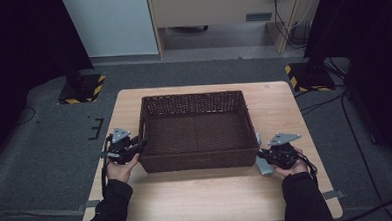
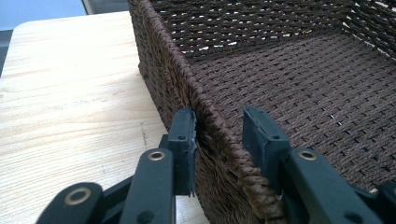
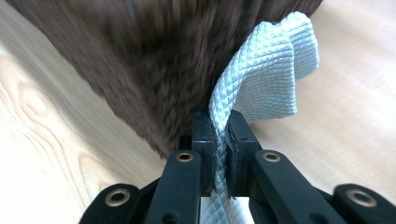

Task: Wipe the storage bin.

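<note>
A dark brown woven basket (image 1: 193, 96) stands empty in the middle of the wooden table (image 1: 284, 104). My left gripper (image 1: 141, 143) straddles the rim of the basket's left wall (image 2: 163, 70) near the front corner. In the left gripper view (image 2: 219, 123) the outer jaw lies against the wall and the inner jaw stands a little off the rim, so it is open. My right gripper (image 1: 262, 157) sits at the basket's front right corner (image 3: 154, 60). In the right gripper view (image 3: 220, 123) its jaws are shut on a pale grey quilted cloth (image 3: 266, 70), which hangs beside the basket (image 1: 263, 166).
Bare wood runs along the table's front edge and down both sides of the basket. Beyond the table lie grey floor, two stands with yellow-black striped bases (image 1: 83, 90), cables (image 1: 329, 102) at the right, and a cabinet (image 1: 219, 9) at the back.
</note>
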Tool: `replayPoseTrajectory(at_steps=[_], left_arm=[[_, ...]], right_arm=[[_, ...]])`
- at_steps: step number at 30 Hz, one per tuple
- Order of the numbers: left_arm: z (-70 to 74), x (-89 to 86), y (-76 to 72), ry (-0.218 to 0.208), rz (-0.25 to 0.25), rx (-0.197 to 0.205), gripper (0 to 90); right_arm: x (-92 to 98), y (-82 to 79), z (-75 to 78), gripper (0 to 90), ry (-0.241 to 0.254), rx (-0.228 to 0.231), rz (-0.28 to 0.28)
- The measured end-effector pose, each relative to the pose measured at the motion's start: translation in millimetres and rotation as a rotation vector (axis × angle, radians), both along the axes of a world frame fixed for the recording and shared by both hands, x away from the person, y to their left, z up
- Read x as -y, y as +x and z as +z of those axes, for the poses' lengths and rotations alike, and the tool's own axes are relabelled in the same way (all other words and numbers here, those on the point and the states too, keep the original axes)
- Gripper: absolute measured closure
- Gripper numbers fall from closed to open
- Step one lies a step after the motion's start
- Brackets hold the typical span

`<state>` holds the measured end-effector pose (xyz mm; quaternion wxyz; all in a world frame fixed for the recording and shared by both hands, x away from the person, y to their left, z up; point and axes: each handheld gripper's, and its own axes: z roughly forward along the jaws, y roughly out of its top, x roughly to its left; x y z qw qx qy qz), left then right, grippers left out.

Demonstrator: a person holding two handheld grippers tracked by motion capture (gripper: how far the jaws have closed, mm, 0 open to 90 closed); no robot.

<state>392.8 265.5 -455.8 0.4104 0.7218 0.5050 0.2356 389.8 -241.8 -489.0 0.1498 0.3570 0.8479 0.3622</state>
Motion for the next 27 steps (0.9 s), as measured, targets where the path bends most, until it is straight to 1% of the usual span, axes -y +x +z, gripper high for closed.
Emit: replayPoseTrajectory(at_steps=[1,2,4,5,7,9,10,12,13,15,16,21,23,24,25,26,27], left_arm=[[0.0,-0.2,0.1,0.0,-0.001,0.0,63.8],[0.0,-0.2,0.1,0.001,-0.003,0.001,63.5],[-0.2,-0.6,0.0,0.004,-0.004,0.004,62.9],[-0.2,-0.6,0.0,0.003,-0.003,0.005,62.1],[-0.2,-0.8,0.2,0.004,-0.003,0.003,61.6],[-0.6,-1.3,0.6,0.0,-0.002,0.004,60.1],[-0.6,-1.7,0.8,-0.001,-0.001,0.002,59.3],[-0.8,-2.1,0.9,-0.003,0.0,0.001,57.9],[-0.7,-2.0,0.9,-0.001,0.0,0.002,57.8],[-0.5,-1.7,0.8,0.005,0.0,0.003,57.5],[-0.4,-1.5,0.6,0.008,0.0,0.004,57.4],[-0.5,-1.9,0.8,0.008,0.002,0.003,56.1],[-0.4,-2.0,0.6,0.015,0.005,0.007,55.5],[-0.4,-2.0,0.6,0.016,0.007,0.007,55.2],[-0.4,-2.1,0.6,0.014,0.007,0.006,54.9],[-0.5,-2.2,0.6,0.013,0.008,0.006,54.6],[-0.5,-2.2,0.6,0.013,0.008,0.006,54.4]], right_arm=[[-2.3,0.9,-4.8,84.5,-0.016,-0.018,-0.002],[-3.2,1.0,-6.7,84.5,-0.023,-0.021,-0.005],[-2.0,0.4,-4.8,84.5,-0.011,-0.013,-0.017],[1.1,-2.5,1.7,84.5,0.017,0.009,-0.028],[5.6,-7.0,11.9,84.5,0.058,0.052,-0.038],[11.8,-14.5,28.5,84.6,0.118,0.121,-0.049],[14.2,-19.8,37.8,84.5,0.145,0.158,-0.042],[14.6,-26.7,45.6,84.6,0.165,0.184,-0.027],[13.3,-29.6,46.5,84.6,0.16,0.186,-0.02],[8.9,-32.5,40.6,84.6,0.114,0.164,-0.006],[7.6,-32.6,37.3,84.6,0.1,0.151,-0.006],[2.0,-28.6,12.9,84.6,0.032,0.057,-0.007],[0.0,-27.7,6.4,84.5,0.005,0.033,-0.011],[-0.1,-28.1,6.5,84.5,0.005,0.032,-0.012],[0.8,-29.0,9.1,84.5,0.017,0.046,-0.018],[2.7,-30.6,14.5,84.5,0.036,0.06,-0.022],[4.6,-32.8,20.9,84.5,0.061,0.088,-0.032]])
